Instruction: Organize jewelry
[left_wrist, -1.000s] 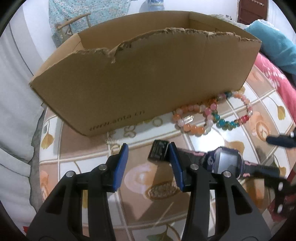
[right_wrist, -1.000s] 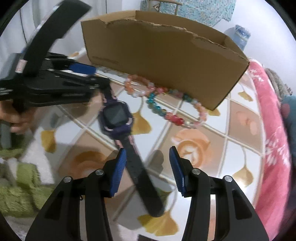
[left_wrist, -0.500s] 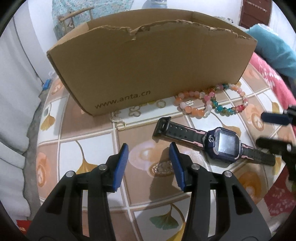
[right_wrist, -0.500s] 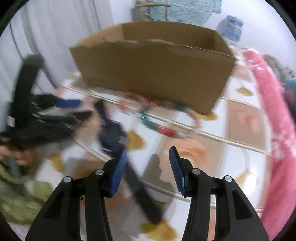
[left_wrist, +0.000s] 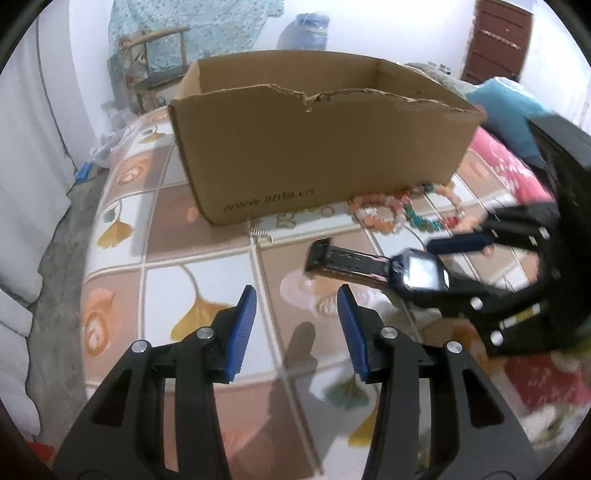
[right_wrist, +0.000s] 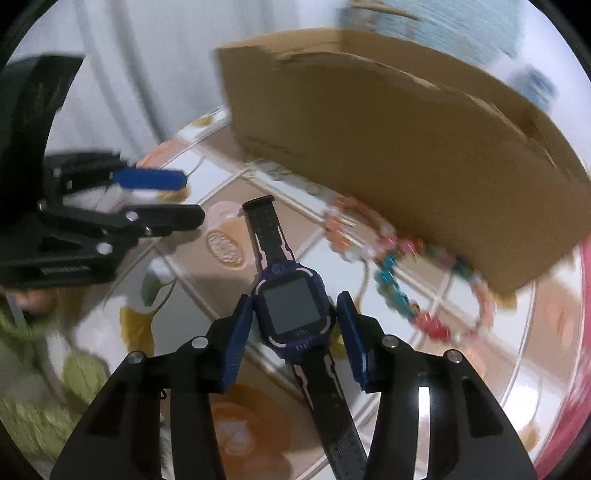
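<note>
A purple and black smartwatch (right_wrist: 291, 310) lies flat on the tiled table; it also shows in the left wrist view (left_wrist: 417, 271). My right gripper (right_wrist: 295, 336) is open, with one pad on each side of the watch face, which fills most of the gap. My left gripper (left_wrist: 297, 321) is open and empty, a little to the left of the watch strap end. Two bead bracelets (left_wrist: 399, 212), one orange-pink and one multicoloured, lie against the front of an open cardboard box (left_wrist: 317, 147). The bracelets also show, blurred, in the right wrist view (right_wrist: 399, 266).
A small metal spring with a ring (left_wrist: 260, 236) lies by the box's front left corner. The tabletop (left_wrist: 166, 266) has a ginkgo-leaf tile pattern. A pink floral cloth (left_wrist: 513, 170) lies at the right, and a chair (left_wrist: 155, 55) stands behind the box.
My left gripper has pulled back and left, away from the watch strap. My right gripper has moved in over the watch, so its open pads now stand on either side of the watch face.
</note>
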